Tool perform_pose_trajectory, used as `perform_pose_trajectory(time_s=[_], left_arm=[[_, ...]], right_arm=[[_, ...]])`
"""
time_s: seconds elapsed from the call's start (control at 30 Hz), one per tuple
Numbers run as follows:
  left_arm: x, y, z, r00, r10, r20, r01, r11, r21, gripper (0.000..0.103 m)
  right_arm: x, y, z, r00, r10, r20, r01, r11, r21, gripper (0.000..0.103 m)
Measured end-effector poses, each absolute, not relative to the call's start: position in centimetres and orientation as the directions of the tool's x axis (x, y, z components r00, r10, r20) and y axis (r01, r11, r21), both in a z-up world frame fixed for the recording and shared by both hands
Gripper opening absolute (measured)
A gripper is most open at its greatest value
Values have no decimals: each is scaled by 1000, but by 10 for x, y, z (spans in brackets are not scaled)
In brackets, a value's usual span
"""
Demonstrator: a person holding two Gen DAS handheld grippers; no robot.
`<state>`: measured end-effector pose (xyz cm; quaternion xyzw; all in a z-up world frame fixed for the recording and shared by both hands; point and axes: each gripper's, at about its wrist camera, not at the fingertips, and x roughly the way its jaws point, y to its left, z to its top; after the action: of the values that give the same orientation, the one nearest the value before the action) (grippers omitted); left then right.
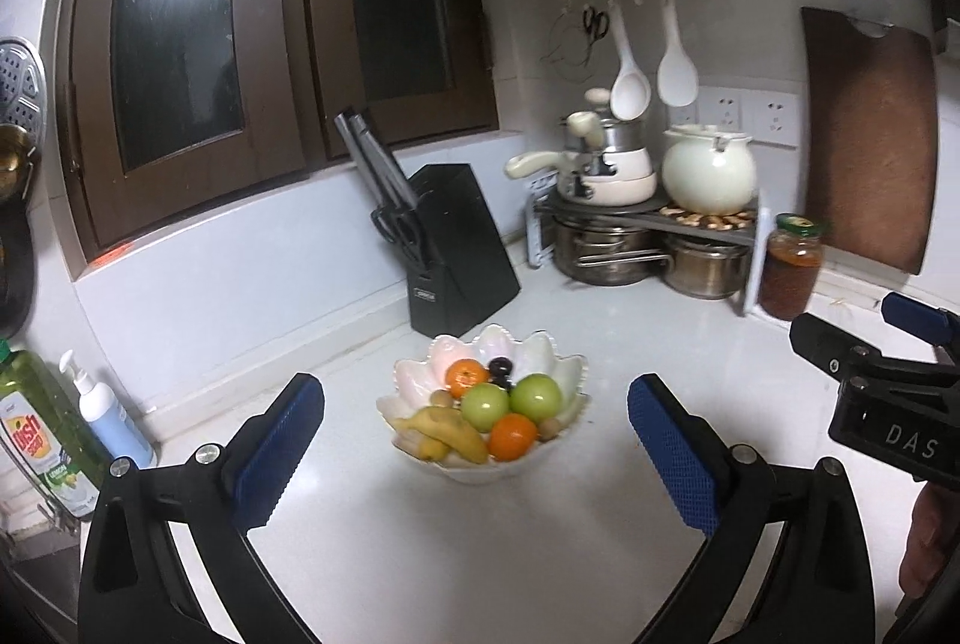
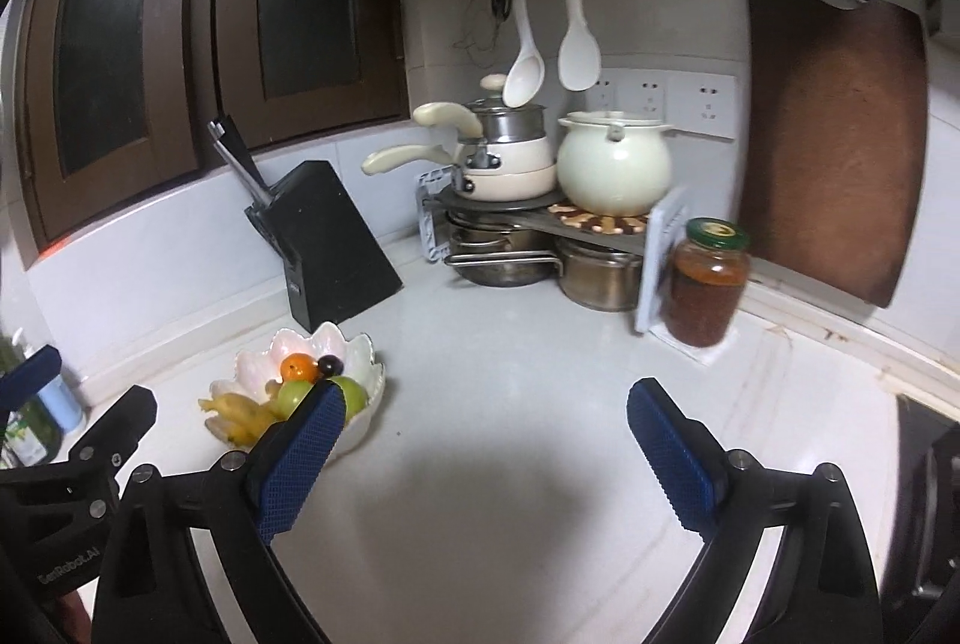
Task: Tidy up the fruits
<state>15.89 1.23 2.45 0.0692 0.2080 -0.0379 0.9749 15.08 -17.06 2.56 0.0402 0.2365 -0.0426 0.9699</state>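
The left gripper (image 1: 477,455), black with blue ribbed pads, has its jaws spread wide with nothing between them. The right gripper (image 2: 486,455), of the same black and blue build, is also wide apart and holds nothing. Both point slightly downward, side by side.

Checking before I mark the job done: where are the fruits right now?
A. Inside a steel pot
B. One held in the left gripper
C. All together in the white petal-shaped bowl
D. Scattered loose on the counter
C: the oranges, green apples and bananas all lie in the white bowl, and the left gripper and right gripper both stand open with nothing between their pads.
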Motion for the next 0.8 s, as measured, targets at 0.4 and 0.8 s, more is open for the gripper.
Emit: perform_pose_trajectory(time_s=[0.4,0.8], left_arm=[[72,-14,28,918,-51,-394,99,990,101,103],[-11,-28,38,931,-67,-358,114,987,112,103]], right_arm=[[58,-203,31,884,-123,-451,151,988,27,96],[-33,-225,34,881,-149,-450,195,979,58,96]])
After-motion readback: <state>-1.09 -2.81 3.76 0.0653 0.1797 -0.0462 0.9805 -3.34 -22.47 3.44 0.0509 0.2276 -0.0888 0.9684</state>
